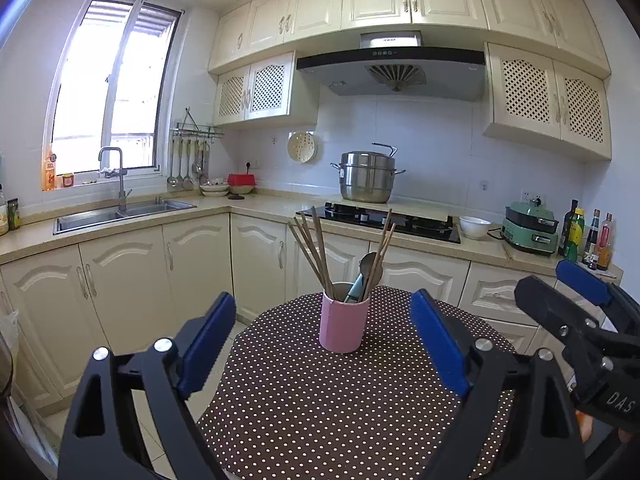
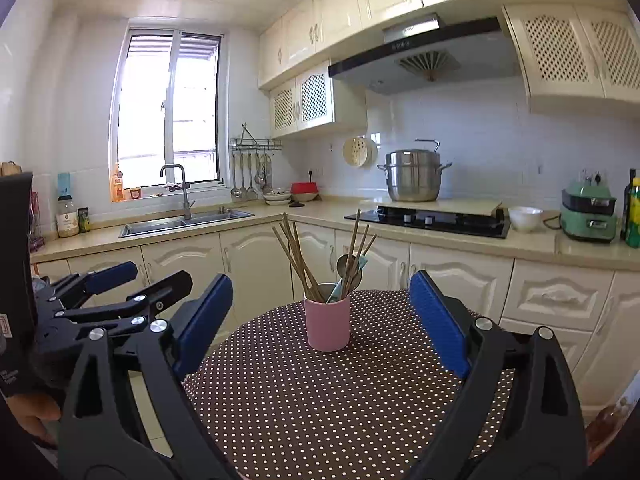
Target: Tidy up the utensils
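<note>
A pink cup [image 1: 344, 326] [image 2: 327, 325] stands upright on a round table with a brown polka-dot cloth [image 1: 340, 400] [image 2: 340, 400]. It holds several wooden chopsticks [image 1: 316, 248] [image 2: 296, 256], a metal spoon [image 1: 368, 266] [image 2: 344, 266] and a teal-handled utensil [image 1: 355, 288] [image 2: 340, 284]. My left gripper [image 1: 324, 344] is open and empty, held back from the cup. My right gripper [image 2: 320, 328] is open and empty, also short of the cup. The right gripper also shows at the right edge of the left wrist view [image 1: 572, 304]; the left gripper shows at the left of the right wrist view [image 2: 120, 284].
Behind the table runs an L-shaped kitchen counter [image 1: 248, 202] with cream cabinets below. On it are a sink [image 1: 120, 212], a gas hob [image 1: 380, 220] with a steel steamer pot [image 1: 366, 176], a white bowl [image 1: 474, 226], a green appliance [image 1: 530, 230] and bottles [image 1: 588, 240].
</note>
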Demonstrator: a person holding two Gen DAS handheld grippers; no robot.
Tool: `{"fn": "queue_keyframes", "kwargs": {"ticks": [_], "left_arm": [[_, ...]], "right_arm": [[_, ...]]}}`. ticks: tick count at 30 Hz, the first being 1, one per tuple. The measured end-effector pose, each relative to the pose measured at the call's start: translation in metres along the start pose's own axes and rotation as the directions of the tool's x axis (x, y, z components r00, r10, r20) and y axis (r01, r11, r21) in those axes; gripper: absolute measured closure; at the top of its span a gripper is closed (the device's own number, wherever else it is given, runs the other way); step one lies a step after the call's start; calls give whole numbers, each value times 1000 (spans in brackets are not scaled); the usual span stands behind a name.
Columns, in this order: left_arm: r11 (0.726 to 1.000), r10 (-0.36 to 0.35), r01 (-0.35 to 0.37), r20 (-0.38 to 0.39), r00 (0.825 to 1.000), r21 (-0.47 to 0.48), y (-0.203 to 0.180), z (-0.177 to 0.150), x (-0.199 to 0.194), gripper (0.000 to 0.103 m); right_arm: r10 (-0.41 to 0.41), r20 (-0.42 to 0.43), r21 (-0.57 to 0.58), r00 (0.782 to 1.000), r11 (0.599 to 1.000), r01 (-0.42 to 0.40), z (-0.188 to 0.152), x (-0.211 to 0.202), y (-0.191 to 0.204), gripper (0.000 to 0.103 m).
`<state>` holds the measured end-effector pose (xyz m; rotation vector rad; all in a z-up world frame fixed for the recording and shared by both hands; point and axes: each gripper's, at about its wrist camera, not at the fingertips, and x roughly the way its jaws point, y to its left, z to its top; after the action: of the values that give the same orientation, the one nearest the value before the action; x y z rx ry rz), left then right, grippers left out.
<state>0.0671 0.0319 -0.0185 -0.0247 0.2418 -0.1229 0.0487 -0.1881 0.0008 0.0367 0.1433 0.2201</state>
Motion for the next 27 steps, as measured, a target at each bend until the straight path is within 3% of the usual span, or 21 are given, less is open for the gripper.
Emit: {"fn": "queue_keyframes", "kwargs": {"ticks": [12,27], "left_arm": [[997,45,-52,119,992,57,-14,2,-31,15],[998,35,-42,140,990,46,-13,0,-37,15]], "right_arm": [[-73,65,-75,995,994,77,3,-21,9,13],[-72,54,-61,996,995,76,0,-26,8,13]]}}
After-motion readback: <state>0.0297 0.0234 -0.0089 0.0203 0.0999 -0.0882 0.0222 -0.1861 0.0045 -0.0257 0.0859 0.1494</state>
